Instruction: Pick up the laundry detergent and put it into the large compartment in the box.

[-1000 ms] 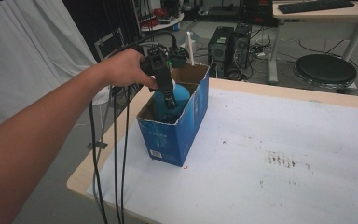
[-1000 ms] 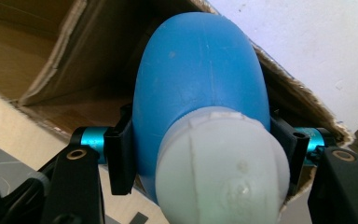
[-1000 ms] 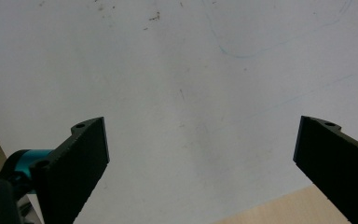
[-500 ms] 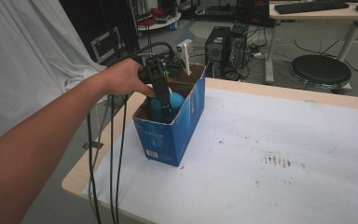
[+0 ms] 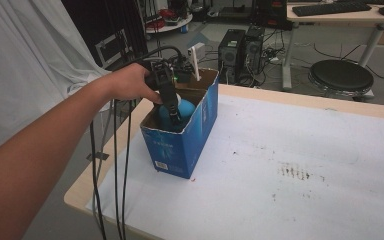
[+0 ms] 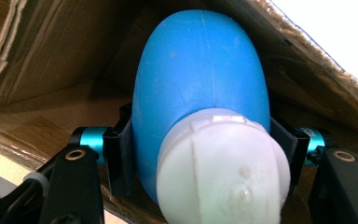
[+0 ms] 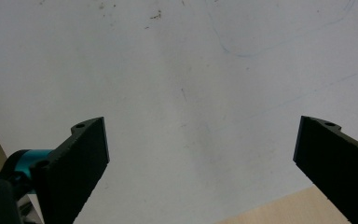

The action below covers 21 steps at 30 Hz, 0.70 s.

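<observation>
A blue cardboard box (image 5: 180, 145) with an open top stands near the table's left edge. Inside it is a blue rounded bottle (image 5: 184, 107) with a white cap (image 6: 223, 172). My left gripper (image 5: 172, 117) reaches down into the box from the left, held by a hand. In the left gripper view the left gripper (image 6: 201, 151) is shut on the blue bottle (image 6: 200, 79), one jaw on each side just above the cap, with brown box walls around it. My right gripper (image 7: 204, 149) stands open above the white table sheet (image 7: 182, 70), nothing between its jaws.
A white sheet (image 5: 290, 165) covers the wooden table (image 5: 80, 192). Black cables (image 5: 115, 165) hang from the left gripper over the table's left edge. A white upright piece (image 5: 196, 62) sticks out at the box's far end. A stool (image 5: 341, 77) and computer towers (image 5: 240, 50) stand beyond.
The left hand has shifted slightly at the box, with the blue bottle still between its jaws. The box stays in its place.
</observation>
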### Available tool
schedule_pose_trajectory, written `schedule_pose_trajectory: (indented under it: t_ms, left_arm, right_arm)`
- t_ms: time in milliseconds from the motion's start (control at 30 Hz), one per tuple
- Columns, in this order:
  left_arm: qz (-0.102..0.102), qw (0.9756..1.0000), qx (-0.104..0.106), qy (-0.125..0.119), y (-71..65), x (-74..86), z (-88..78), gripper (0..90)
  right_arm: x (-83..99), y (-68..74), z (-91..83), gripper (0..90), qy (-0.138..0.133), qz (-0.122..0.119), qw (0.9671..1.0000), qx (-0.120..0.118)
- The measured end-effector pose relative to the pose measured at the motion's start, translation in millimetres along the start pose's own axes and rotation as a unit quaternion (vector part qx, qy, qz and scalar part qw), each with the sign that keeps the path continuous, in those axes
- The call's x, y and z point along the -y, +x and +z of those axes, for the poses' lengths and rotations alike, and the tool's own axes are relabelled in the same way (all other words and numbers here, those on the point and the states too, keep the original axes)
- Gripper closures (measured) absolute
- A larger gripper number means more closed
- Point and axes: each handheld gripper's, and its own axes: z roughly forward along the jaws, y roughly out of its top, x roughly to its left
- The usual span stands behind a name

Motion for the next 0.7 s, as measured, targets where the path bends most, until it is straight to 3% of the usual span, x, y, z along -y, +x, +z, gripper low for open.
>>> schedule_pose_trajectory:
  t_ms: [300,500,700]
  left_arm:
    - [-0.024,0.9995,0.003,-0.021,1.4,1.7,-10.0,28.4]
    - [-0.029,0.9990,0.003,-0.034,0.1,3.6,-17.6,25.0]
    - [-0.034,0.9970,-0.010,-0.069,-5.4,6.6,-46.5,24.5]
  right_arm:
    - [-1.1,0.7,0.5,2.3,0.000,-0.002,1.0000,-0.002]
    - [-1.3,2.6,-0.8,2.3,0.001,0.000,1.0000,0.000]
    - [0.2,3.3,-3.0,2.3,-0.001,0.001,1.0000,0.003]
